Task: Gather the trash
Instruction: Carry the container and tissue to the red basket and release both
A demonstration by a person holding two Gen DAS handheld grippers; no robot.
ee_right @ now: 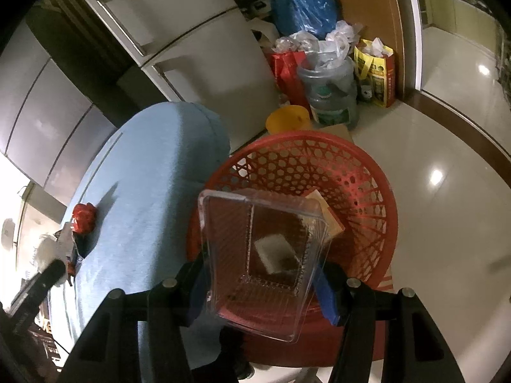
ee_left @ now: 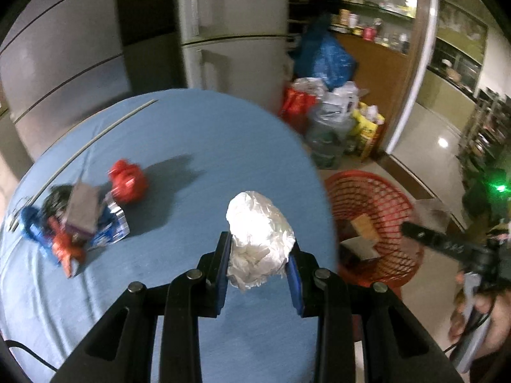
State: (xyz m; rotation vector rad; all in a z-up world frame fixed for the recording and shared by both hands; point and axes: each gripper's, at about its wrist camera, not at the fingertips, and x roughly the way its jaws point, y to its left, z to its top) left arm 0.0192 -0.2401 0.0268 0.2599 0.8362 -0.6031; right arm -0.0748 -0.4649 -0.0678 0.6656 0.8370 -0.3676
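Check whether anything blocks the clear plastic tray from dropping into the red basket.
Nothing visible does: the clear plastic tray, held by the right gripper, hangs directly over the open red mesh basket.

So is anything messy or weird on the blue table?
Yes. A jumble of wrappers lies heaped at the table's far left, with a crumpled red ball beside it. They look crushed and scattered. Nothing looks spilled or broken, though the picture is blurry there.
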